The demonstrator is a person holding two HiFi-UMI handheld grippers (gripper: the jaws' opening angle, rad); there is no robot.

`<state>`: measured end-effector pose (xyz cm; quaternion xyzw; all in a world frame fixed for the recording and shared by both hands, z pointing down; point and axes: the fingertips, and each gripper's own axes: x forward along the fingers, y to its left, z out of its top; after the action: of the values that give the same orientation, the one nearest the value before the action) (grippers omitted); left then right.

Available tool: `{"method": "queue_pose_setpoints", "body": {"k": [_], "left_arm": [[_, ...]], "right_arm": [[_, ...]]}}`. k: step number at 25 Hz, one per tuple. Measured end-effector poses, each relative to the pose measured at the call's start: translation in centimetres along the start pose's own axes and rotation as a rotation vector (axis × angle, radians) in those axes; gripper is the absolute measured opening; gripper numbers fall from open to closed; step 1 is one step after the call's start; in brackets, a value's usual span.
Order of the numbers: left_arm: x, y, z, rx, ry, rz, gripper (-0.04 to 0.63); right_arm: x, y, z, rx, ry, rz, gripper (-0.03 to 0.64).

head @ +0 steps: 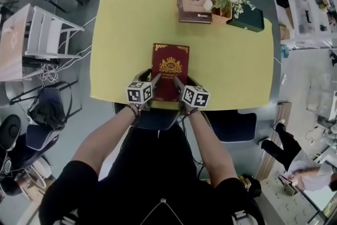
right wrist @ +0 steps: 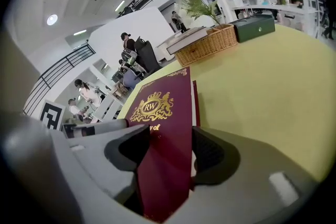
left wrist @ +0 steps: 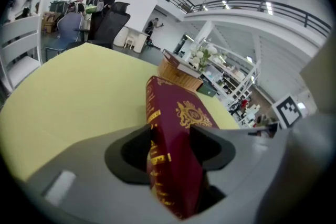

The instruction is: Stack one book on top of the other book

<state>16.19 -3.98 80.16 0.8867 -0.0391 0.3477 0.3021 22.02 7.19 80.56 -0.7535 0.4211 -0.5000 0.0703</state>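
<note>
A dark red book with a gold crest lies lengthwise over the near middle of the yellow table. My left gripper is shut on its near left corner and my right gripper on its near right corner. In the left gripper view the gold-lettered spine is pinched between the jaws of the left gripper. The right gripper view shows the cover clamped in the right gripper. I cannot tell whether the book's far end touches the table. A second, brown book lies at the far edge.
A wicker basket with white flowers stands right of the brown book, and a dark green box beside it. Chairs and a white rack stand left of the table. A cable runs over the floor. A person is at lower right.
</note>
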Motion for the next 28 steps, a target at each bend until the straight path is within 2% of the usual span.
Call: {"method": "queue_pose_setpoints", "body": {"k": [7, 13, 23, 28], "left_arm": [[2.4, 1.4, -1.7, -0.016, 0.014, 0.011, 0.244], [3.7, 2.1, -2.9, -0.010, 0.035, 0.026, 0.246], [3.9, 2.4, -3.5, -0.021, 0.024, 0.025, 0.252], [3.7, 2.5, -3.5, -0.031, 0.032, 0.024, 0.251]], "right_arm": [[2.0, -1.9, -1.5, 0.016, 0.007, -0.025, 0.253], [3.1, -2.9, -2.2, -0.010, 0.011, -0.047, 0.253], [3.2, -2.9, -2.4, -0.038, -0.006, -0.061, 0.255], [3.1, -3.0, -2.4, -0.038, -0.022, -0.040, 0.255]]}}
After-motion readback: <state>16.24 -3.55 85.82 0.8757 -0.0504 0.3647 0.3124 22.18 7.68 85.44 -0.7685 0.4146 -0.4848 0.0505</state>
